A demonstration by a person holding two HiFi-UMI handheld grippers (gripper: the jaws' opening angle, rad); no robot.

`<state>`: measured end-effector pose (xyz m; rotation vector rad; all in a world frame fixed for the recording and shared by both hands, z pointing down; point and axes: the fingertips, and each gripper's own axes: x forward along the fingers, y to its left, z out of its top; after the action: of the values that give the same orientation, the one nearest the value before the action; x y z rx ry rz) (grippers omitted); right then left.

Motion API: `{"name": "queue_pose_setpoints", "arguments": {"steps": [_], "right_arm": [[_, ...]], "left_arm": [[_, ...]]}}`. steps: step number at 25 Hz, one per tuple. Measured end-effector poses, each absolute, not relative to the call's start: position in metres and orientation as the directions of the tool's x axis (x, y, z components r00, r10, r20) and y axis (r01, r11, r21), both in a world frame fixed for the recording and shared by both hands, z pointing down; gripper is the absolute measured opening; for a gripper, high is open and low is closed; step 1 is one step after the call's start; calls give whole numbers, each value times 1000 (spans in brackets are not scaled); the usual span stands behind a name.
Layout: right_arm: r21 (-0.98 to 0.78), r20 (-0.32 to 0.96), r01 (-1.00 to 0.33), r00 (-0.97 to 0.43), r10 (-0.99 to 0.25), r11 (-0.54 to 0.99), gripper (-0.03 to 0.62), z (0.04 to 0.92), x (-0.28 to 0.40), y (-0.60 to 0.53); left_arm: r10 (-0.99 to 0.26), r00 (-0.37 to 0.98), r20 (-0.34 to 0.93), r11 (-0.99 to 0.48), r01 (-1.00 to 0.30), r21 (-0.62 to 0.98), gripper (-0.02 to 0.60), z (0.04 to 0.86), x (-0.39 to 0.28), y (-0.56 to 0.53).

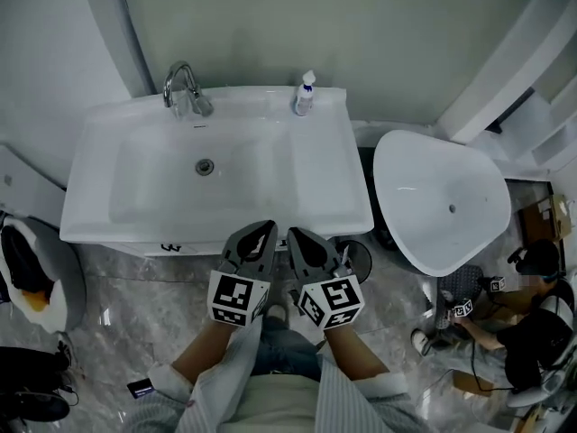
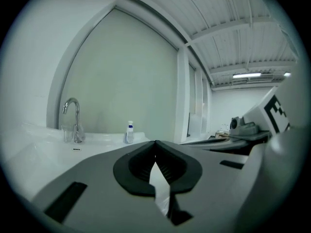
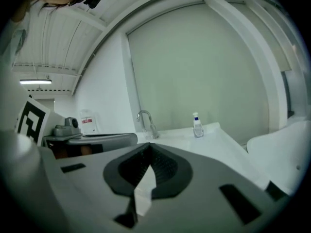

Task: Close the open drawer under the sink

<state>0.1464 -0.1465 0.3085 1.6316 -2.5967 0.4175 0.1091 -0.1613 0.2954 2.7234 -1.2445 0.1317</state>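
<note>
In the head view a white sink (image 1: 90,219) with a chrome tap (image 1: 185,88) fills the middle. Below its front rim only a thin strip of the cabinet front (image 1: 167,246) shows; the basin hides the drawer, so I cannot tell whether it stands out. My left gripper (image 1: 266,227) and right gripper (image 1: 293,234) hover side by side just in front of the rim, right of centre, pointing at the sink. Both are shut with nothing held. The left gripper (image 2: 155,142) and right gripper (image 3: 148,145) each show their tips meeting, above the level of the sink top.
A small soap bottle (image 1: 306,93) stands at the sink's back right corner. A white oval fixture (image 1: 442,201) sits close on the right, with a dark round object (image 1: 359,256) between it and the sink. A person crouches at the lower right (image 1: 532,341). Marble floor lies below.
</note>
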Motion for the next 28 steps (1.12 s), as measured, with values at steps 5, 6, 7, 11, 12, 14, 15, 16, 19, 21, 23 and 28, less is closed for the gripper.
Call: {"name": "queue_pose_setpoints", "arguments": {"steps": [5,6,7,11,12,14,15,16,19,21,23,28], "right_arm": [[-190,128,-847,-523,-843,497,9,274,133,-128],[-188,116,-841,-532,-839,507,9,267,131,-125],[-183,106,-837,-539,-836,516,9,261,131,-123],[-150,77,-826,-558,-827,543,9,238,127,-115],[-139,68,-825,-559,-826,547,9,232,127,-113],[-123,52,-824,-562,-826,553,10,222,126,-108],[-120,45,-823,-563,-825,555,9,217,126,-106],[-117,39,-822,-564,-825,557,9,214,125,-103],[-121,38,-821,-566,-823,559,9,209,126,-97],[-135,48,-823,-562,-826,552,9,211,128,-95],[-151,63,-827,-555,-829,542,9,216,131,-95],[-173,96,-833,-545,-833,526,9,225,138,-94]], "left_arm": [[-736,672,87,-666,-741,85,15,259,103,-146],[-736,673,80,-667,-740,90,15,254,101,-142],[-735,674,75,-667,-739,94,15,250,98,-138],[-730,680,78,-671,-733,110,15,242,88,-121],[-727,682,78,-673,-731,114,15,240,86,-118],[-723,687,77,-677,-726,121,15,238,84,-112],[-720,689,77,-679,-723,123,15,238,83,-110],[-719,691,77,-681,-722,125,15,238,82,-109],[-718,692,68,-681,-720,131,15,236,81,-106],[-718,693,64,-682,-719,130,15,235,80,-106],[-717,694,60,-684,-718,130,15,233,79,-106],[-719,693,55,-682,-718,139,15,231,78,-107]]}}
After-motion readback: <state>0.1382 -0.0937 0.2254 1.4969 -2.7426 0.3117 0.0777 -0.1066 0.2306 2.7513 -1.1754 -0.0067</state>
